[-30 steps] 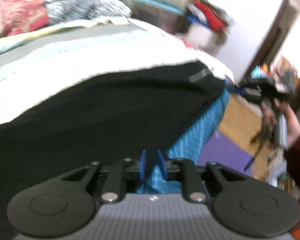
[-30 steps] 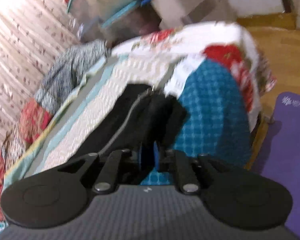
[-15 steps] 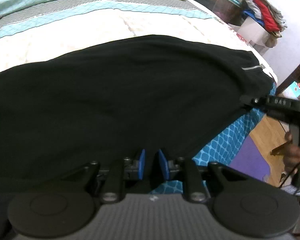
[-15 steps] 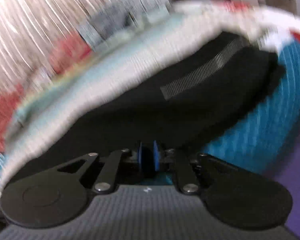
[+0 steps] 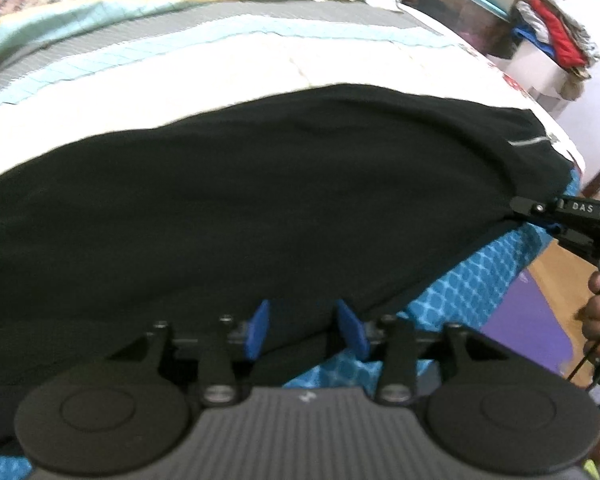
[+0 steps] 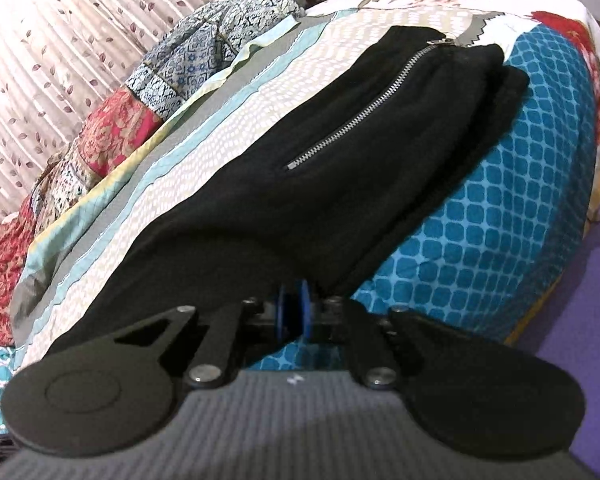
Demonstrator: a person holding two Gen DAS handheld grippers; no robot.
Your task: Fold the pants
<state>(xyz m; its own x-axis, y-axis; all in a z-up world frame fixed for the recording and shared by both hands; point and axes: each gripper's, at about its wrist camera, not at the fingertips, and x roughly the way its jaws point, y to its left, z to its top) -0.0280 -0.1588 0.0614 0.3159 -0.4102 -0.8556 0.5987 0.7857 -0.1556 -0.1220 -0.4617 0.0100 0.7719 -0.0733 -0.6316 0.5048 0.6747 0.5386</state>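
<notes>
Black pants [image 5: 260,200] lie spread across the striped bedcover [image 5: 220,60], reaching the bed's near edge. My left gripper [image 5: 306,326] is at that near edge; its jaws are opening, and the black hem sits loosely between the blue pads [image 5: 256,332] without being pressed. My right gripper [image 6: 294,316] is shut on the pants' [image 6: 340,160] edge, with a silver zipper [image 6: 364,112] running away from it. The left wrist view shows the right gripper [image 5: 524,208] pinching the pants' far right corner.
The bed's side is draped in a blue patterned sheet [image 6: 500,220]. A purple mat [image 5: 540,320] lies on the wooden floor beside it. Crumpled patterned clothes [image 6: 204,48] sit at the bed's far side by a curtain [image 6: 40,40]. A hand [image 5: 598,316] holds the right gripper.
The left gripper's pads have spread apart and let the hem loose. The right gripper has stopped swinging; the pants, lifted a second ago, now lie flat on the bed.
</notes>
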